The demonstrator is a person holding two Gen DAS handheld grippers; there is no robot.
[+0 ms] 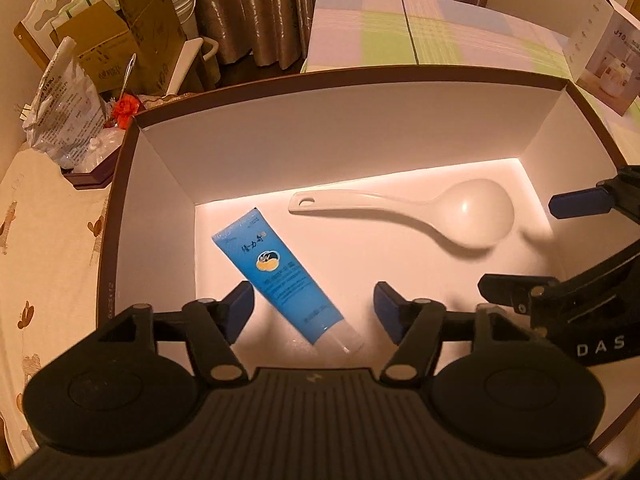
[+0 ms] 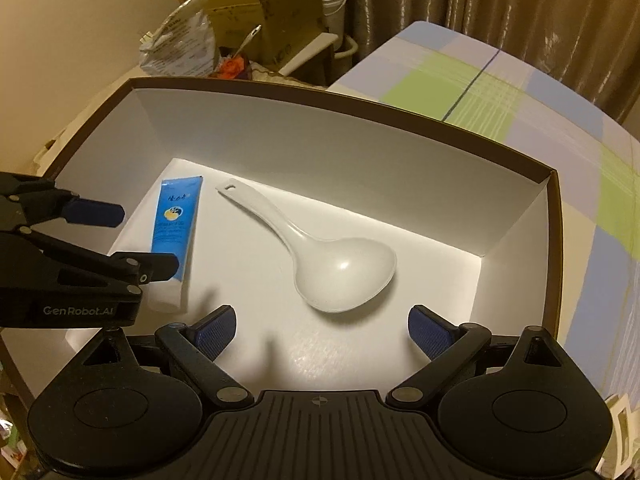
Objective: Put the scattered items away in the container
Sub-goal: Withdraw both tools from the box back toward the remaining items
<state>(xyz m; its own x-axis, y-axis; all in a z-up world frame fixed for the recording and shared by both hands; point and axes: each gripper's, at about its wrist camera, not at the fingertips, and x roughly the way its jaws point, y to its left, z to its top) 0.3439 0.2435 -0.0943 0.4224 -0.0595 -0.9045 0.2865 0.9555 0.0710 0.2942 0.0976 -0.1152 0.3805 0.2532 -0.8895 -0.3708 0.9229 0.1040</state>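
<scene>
Left wrist view: one open rectangular cardboard box with a brown rim and white inside walls [image 1: 280,140] fills the frame, and two items lie on its white floor. Item one, a blue plastic tube with a clear cap and printed label [image 1: 280,272], lies on a diagonal, cap end toward the camera. Item two, a white plastic rice spoon with a hole in its handle end [image 1: 420,216], lies flat farther in, bowl to the right; tube and spoon are apart, not touching. The left hand-held gripper [image 1: 314,312] hangs over the tube's cap end, its two blue-padded fingers spread wide with nothing between them. The right hand-held gripper [image 1: 532,248] enters from the right edge, fingers also parted. Right wrist view: same box [image 2: 340,140], same count of two. The tube [image 2: 176,224] sits left, the spoon [image 2: 320,256] centre, bowl nearest the camera. The right hand-held gripper [image 2: 322,334] is spread, holding nothing, just short of the spoon's bowl. The left hand-held gripper [image 2: 136,240] reaches in from the left, one finger overlapping the tube's lower part. Beyond the box: one bed with a plaid pastel cover [image 2: 500,92], brown curtains [image 1: 256,8], stacked cardboard cartons [image 1: 128,32].
</scene>
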